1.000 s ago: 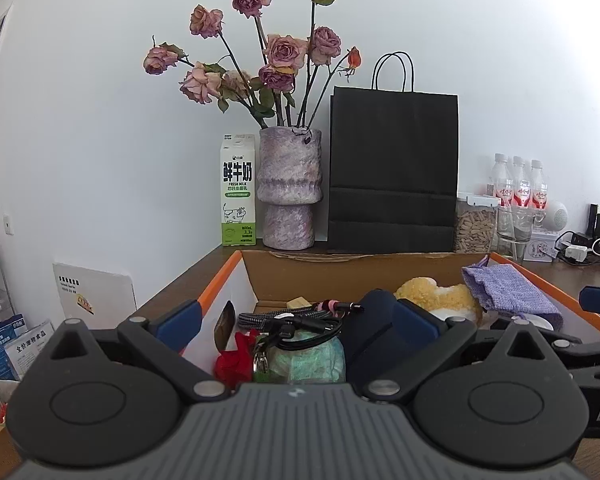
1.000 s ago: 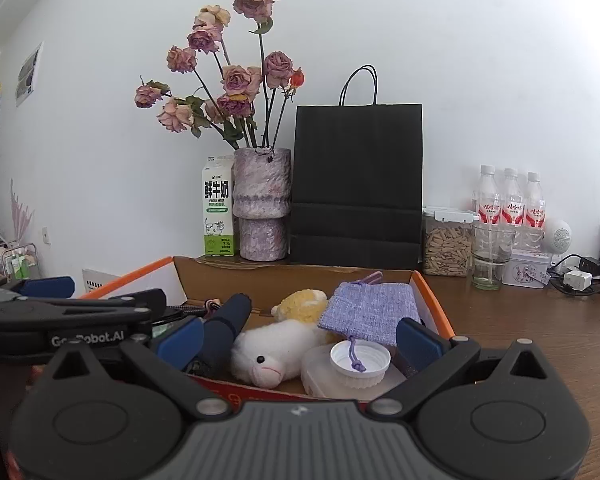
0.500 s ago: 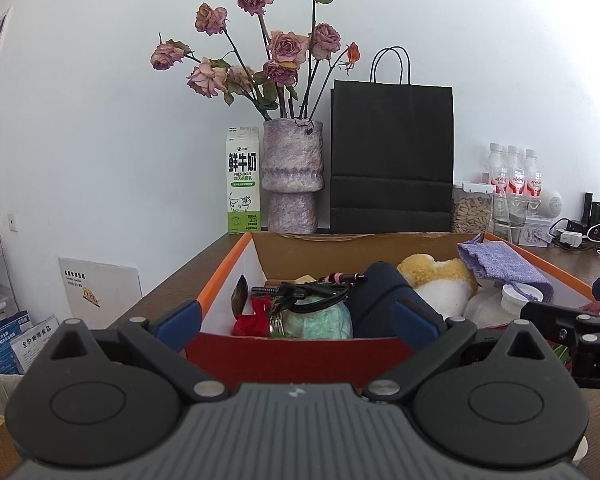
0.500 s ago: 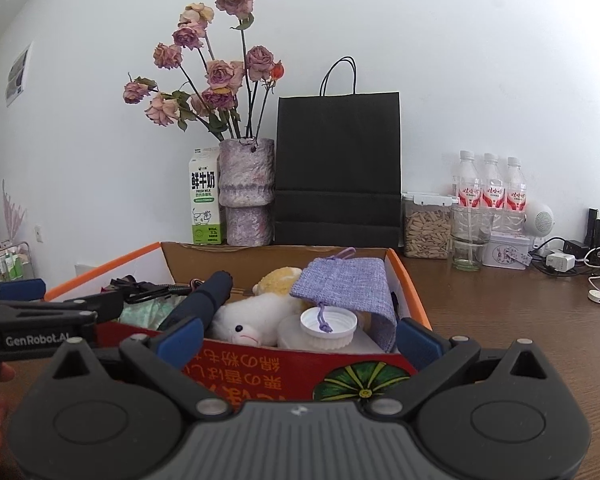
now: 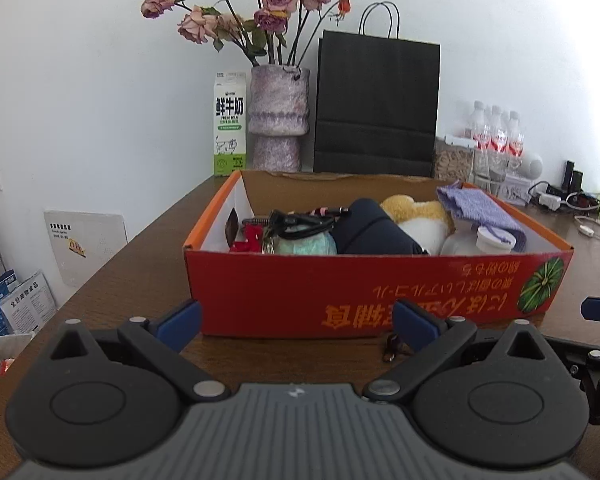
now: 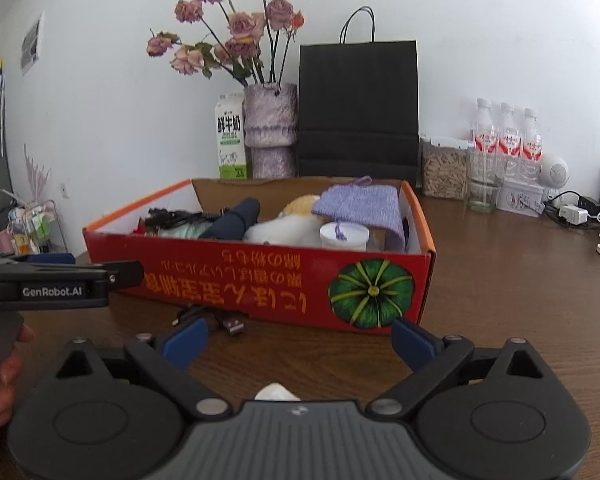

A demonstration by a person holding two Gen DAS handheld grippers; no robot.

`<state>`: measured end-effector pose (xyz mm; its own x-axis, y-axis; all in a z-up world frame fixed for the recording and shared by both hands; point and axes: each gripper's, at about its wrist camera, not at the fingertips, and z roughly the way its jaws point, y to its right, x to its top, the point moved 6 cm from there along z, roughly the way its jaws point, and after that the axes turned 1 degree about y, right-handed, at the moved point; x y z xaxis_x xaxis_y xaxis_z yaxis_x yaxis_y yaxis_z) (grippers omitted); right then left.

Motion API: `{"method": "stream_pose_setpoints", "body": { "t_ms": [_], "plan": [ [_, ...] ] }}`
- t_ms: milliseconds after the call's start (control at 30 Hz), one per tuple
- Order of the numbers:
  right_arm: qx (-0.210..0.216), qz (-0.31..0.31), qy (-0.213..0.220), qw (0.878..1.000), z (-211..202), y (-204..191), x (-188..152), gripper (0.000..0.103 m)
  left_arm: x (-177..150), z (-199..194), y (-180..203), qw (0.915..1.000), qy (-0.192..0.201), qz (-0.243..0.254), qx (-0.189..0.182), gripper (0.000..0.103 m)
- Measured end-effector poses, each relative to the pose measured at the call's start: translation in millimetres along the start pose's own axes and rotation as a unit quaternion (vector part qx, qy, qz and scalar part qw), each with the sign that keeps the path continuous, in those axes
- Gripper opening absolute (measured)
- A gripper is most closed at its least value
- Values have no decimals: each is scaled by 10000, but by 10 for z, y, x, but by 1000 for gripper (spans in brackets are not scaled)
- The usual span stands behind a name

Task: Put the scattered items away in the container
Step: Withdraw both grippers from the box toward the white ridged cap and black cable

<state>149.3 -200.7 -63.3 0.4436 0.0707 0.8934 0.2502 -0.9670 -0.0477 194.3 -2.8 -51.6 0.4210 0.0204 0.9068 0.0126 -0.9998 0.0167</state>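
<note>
Change: both tools have drawn back from the cardboard box [image 6: 260,280] to the worktop [image 6: 500,300] before it.
Left tool [image 5: 296,320]: apart, empty.
Right tool [image 6: 300,338]: closing, empty.
Outstanding: USB cable [image 6: 216,320] against the box front; white scrap [image 6: 276,392] nearer.

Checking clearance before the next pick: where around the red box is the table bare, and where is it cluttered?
Bare: the wooden table right of the red box, up to the chargers, and its left edge. Crowded: the box interior, the back row along the wall, and the front strip holding the USB cable.
</note>
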Motion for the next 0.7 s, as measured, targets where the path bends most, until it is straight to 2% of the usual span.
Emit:
{"method": "stream_pose_setpoints", "body": {
  "t_ms": [167,233,300,500,700],
  "plan": [
    [106,3,-468,9989,14,-43,-144,75,-101,42,5,9992,-406,37,30,103],
    [135,14,-582,9982,37,-52,-167,59,-132,62,1,9985,-540,28,36,103],
    [241,39,-769,9967,81,-55,-198,27,-161,92,-2,9976,-689,18,21,103],
    [257,172,-695,9971,69,-10,-184,26,-217,177,-25,9949,-1007,-35,52,103],
    [10,288,-501,9983,83,140,-117,26,-195,133,71,9961,-880,83,-4,103]
  ]
}}
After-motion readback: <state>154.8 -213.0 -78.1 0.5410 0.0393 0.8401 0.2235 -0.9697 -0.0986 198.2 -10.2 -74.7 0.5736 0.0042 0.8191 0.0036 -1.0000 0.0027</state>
